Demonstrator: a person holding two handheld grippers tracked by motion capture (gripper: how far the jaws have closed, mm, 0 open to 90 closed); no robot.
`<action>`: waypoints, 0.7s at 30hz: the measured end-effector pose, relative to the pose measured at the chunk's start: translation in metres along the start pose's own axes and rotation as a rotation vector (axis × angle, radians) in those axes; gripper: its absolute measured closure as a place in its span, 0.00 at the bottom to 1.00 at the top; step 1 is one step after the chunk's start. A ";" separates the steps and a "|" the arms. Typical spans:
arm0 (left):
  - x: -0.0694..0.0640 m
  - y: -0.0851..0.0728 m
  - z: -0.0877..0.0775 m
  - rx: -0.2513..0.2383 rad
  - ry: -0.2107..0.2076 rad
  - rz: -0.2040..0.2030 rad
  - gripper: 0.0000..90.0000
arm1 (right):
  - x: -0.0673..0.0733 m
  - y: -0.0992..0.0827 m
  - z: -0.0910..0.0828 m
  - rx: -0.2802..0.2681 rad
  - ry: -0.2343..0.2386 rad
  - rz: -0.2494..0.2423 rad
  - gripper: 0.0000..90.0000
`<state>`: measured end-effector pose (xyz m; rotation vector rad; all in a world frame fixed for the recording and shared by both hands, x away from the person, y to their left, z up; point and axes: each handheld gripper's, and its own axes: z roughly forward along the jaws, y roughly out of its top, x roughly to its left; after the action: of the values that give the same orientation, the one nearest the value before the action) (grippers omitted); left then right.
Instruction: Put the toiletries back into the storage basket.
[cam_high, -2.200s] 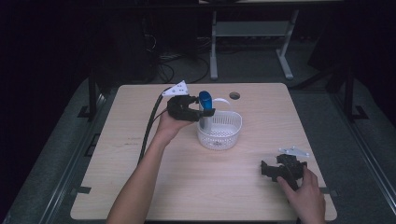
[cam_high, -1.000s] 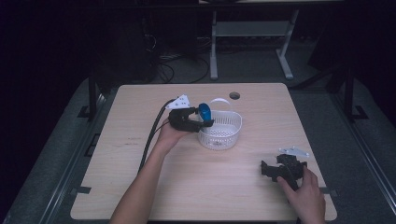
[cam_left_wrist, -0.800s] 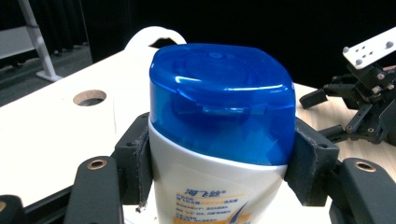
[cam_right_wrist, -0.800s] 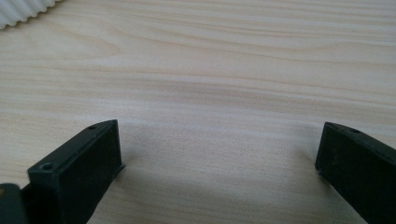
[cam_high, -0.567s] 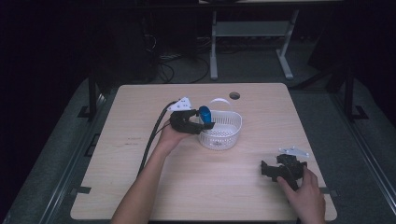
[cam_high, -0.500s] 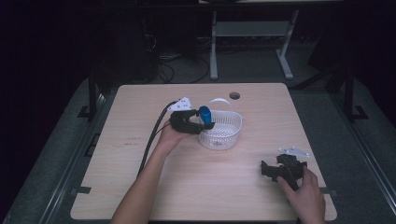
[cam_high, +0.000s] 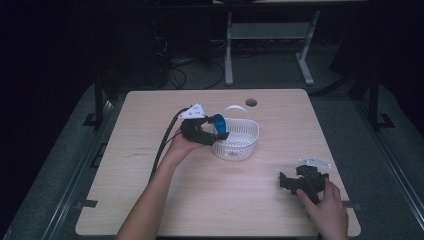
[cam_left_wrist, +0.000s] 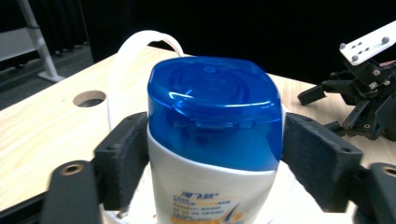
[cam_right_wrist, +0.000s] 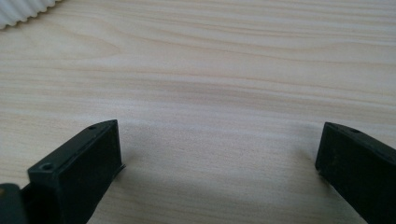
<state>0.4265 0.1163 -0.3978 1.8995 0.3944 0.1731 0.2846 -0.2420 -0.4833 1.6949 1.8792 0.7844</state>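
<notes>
A white bottle with a blue cap (cam_left_wrist: 212, 121) stands between the pads of my left gripper (cam_left_wrist: 215, 154), at the left rim of a white plastic basket (cam_high: 245, 140). The jaws have just been opening, and the pads sit close at the bottle's sides without squeezing it. From above, the left gripper (cam_high: 220, 131) reaches into the basket from the left, with the blue cap (cam_high: 218, 120) at its tip. My right gripper (cam_high: 287, 181) rests on the table near the front right corner, and its jaws (cam_right_wrist: 219, 154) stand wide open over bare wood.
The basket's white handle (cam_left_wrist: 140, 39) arches behind the bottle. A round hole (cam_high: 251, 102) lies in the table behind the basket. The left gripper's cable (cam_high: 162, 150) trails off the table's left side. A metal stand (cam_high: 270, 35) is on the dark floor beyond.
The left gripper came down with the bottle from above the basket's left rim and has held there for the last second. The right hand has not moved.
</notes>
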 end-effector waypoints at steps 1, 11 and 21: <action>0.000 0.001 -0.002 0.005 0.008 -0.002 0.22 | 0.000 0.000 0.000 0.000 0.000 0.000 0.00; -0.001 0.008 -0.028 0.055 0.082 -0.028 0.15 | 0.000 0.000 0.000 0.000 0.000 0.001 0.00; -0.005 0.002 -0.054 0.103 0.135 -0.039 0.15 | 0.000 0.000 0.000 0.000 0.000 0.001 0.00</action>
<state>0.4058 0.1616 -0.3767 1.9857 0.5400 0.2607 0.2847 -0.2419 -0.4833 1.6959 1.8786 0.7847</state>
